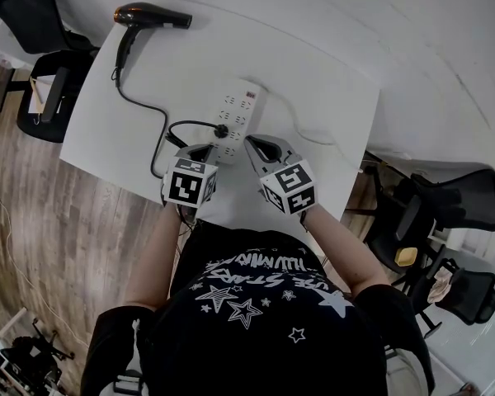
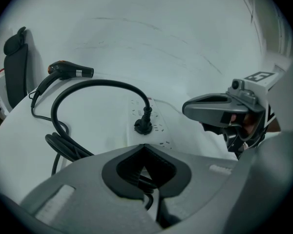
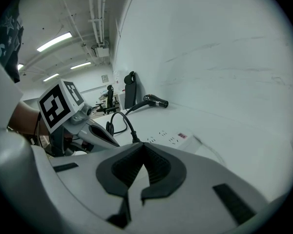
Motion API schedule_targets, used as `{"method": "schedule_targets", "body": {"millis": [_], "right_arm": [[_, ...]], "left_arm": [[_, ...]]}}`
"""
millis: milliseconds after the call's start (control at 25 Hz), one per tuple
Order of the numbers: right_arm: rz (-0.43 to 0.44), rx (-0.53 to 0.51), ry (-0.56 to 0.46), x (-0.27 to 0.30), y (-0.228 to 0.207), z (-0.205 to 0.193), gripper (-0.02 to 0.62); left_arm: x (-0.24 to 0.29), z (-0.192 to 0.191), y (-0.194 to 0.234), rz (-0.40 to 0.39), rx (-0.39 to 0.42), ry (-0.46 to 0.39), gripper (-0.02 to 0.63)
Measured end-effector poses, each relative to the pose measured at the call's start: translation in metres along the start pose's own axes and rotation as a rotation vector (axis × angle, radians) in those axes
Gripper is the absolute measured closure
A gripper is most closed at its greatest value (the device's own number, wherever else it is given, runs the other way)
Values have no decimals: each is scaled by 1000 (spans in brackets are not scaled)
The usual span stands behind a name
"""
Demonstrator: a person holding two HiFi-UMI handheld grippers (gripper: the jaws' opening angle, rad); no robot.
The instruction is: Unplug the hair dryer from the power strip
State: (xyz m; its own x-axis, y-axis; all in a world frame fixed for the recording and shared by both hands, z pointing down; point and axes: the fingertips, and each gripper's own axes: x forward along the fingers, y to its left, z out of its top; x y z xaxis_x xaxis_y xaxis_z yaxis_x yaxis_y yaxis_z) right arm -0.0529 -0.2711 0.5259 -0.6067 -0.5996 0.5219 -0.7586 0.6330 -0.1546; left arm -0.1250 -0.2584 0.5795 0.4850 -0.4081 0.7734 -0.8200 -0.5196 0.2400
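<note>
We see the hair dryer lying on its side at the far left corner of the white, smooth tabletop. It has a glossy dark barrel with a coppery sheen at the rear, and a handle pointing towards us. Its black rubbery cord snakes from the handle across the tabletop, loops near the left edge, and arches up in a stiff curve. It ends in a round black plug, which is seated in the power strip.

The strip is a flat white plastic oblong with rows of sockets and a small red switch at its far end. It lies in the middle of the tabletop, well apart from the dryer. The plug stands upright in a socket near the strip's near end.

The left gripper hovers just before the strip's near end, beside the cord's loop. Its grey, matte fingers are pressed together at the tips, and their ribbed black pads frame a diamond-shaped hollow. Strands of cord show through that hollow, though we cannot tell whether they touch the pads.

The right gripper sits just to the right, near the strip. Its fingers are likewise closed tip to tip around an empty ribbed hollow. Each gripper carries a white cube with black square markers. Wood-grain floor borders the tabletop on the left.
</note>
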Motion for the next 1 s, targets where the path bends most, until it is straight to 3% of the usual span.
{"method": "schedule_targets", "body": {"millis": [440,560,680,1000], "right_arm": [[103,-90,44,34,15,11,584],[117,-105,45,42,17,14,584],[143,-113,56,47,20,13,514],[151,-146,79,63,29,10,497]], "left_arm": [[2,0,-2,31,74,20,600],[1,0,-2,16,51,22,600],[0,0,-2,6,43,17,600],[-1,-1,-2,9,56,26,600]]}}
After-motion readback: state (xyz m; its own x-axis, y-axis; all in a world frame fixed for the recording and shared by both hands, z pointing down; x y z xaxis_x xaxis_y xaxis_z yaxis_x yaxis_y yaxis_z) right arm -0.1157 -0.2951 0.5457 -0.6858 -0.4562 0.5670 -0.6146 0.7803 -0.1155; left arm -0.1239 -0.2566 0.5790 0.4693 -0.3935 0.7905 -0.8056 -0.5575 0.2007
